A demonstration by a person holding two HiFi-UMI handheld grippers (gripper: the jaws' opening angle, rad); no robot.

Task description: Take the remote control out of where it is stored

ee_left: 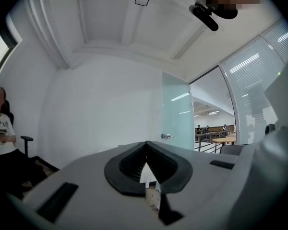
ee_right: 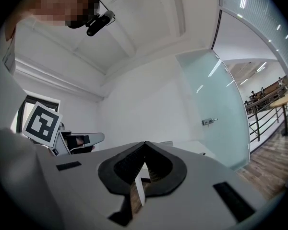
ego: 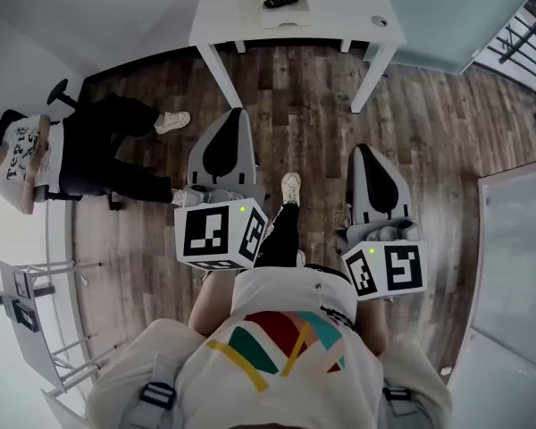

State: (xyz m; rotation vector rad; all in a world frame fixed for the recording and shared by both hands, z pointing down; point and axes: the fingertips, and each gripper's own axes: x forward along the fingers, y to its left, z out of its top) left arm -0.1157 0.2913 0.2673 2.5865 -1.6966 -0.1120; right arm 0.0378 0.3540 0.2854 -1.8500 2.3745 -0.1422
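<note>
The wearer's printed shirt fills the near edge of the head view. Just beyond it the left gripper and right gripper are held level over the wooden floor. Each has its jaws pressed together at the tips with nothing between them. The remote control lies far off, in a white holder on the white table, well apart from both grippers, so the reach has not begun. The main risk, as I judge it, is arriving with the jaws together: closed tips would nudge the remote deeper into the holder, or push the light holder across the tabletop, instead of straddling it. A low approach could also knock the table's edge or its left leg. The seated person at the left stretches a foot towards the walking path, a possible trip or bump.
</note>
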